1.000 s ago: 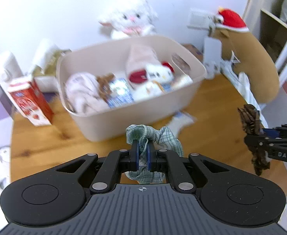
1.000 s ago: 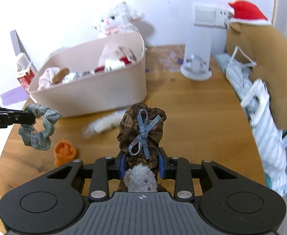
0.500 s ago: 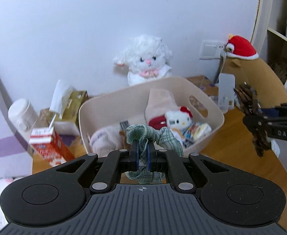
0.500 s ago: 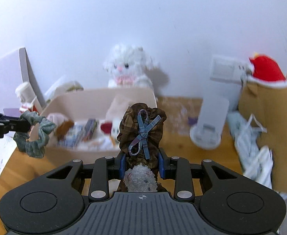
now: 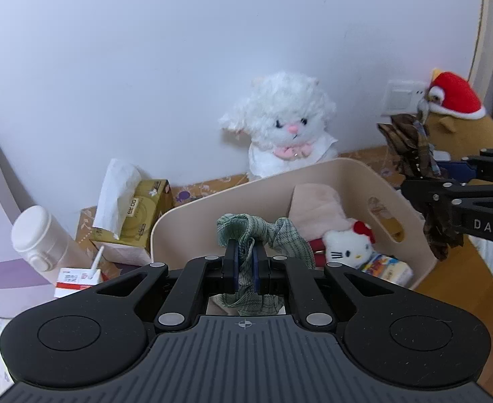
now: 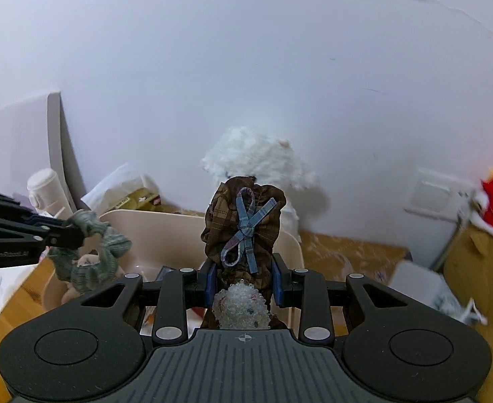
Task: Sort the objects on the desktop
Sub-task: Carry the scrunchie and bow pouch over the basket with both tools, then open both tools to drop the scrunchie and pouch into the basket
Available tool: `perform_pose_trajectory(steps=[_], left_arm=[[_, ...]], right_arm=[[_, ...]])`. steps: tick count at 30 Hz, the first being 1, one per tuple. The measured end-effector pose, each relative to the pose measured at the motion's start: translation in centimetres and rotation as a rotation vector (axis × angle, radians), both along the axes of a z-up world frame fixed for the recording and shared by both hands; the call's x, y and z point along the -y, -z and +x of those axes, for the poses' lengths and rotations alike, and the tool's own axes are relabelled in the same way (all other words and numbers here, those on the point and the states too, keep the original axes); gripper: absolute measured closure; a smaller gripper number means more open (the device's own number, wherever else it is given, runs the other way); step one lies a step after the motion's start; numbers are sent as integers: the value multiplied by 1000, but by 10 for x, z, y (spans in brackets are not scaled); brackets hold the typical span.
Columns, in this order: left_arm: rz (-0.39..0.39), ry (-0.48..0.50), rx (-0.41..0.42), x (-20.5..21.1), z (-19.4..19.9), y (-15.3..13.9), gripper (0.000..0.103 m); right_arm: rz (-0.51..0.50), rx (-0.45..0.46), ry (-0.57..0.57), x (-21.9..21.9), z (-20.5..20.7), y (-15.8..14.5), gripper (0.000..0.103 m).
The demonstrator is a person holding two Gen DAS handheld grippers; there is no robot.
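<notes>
My left gripper point(image 5: 243, 268) is shut on a green plaid scrunchie point(image 5: 263, 235) and holds it in the air over the near rim of the beige bin point(image 5: 347, 171); the scrunchie also shows in the right wrist view point(image 6: 91, 248). My right gripper point(image 6: 243, 283) is shut on a brown scrunchie point(image 6: 243, 221) with a blue bow, held above the bin's right side point(image 6: 159, 231); it also shows in the left wrist view point(image 5: 414, 158). The bin holds a Hello Kitty toy point(image 5: 347, 248), a pink cloth point(image 5: 317, 208) and snack packets point(image 5: 387, 268).
A white plush lamb point(image 5: 286, 124) sits behind the bin against the wall. A tissue box point(image 5: 135, 215), a white bottle point(image 5: 41, 238) and a milk carton point(image 5: 78, 278) stand left of it. A brown plush with a red hat point(image 5: 458, 107) is at the right.
Both grippers have risen from just above the table and moved forward to above the bin, each still holding its scrunchie. The tabletop has dropped out of sight.
</notes>
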State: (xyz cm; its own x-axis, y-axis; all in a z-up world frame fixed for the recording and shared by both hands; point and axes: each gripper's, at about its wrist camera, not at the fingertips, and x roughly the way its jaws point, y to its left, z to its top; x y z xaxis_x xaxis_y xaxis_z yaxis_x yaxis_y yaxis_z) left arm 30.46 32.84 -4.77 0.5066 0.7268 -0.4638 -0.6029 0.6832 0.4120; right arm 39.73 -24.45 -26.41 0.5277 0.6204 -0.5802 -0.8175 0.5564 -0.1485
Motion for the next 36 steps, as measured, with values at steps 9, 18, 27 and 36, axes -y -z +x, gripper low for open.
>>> perform_pose_trajectory(steps=[9,18,27,36], left_arm=[[-62,-63,-47,-35,21,22,96],[-110,-72,-38,-41,15,26,55],[-86,-58,-77,-28,1,35,32],[-26,23,-95,5,-43,47,27]], right_arm=[[-84,-45,-49,-38,14,35,73],[-131,-78,-28,-40,22,56,56],[-74,-45,21,-20,17,44,24],[-40,-49,125,34,-17,58,17]])
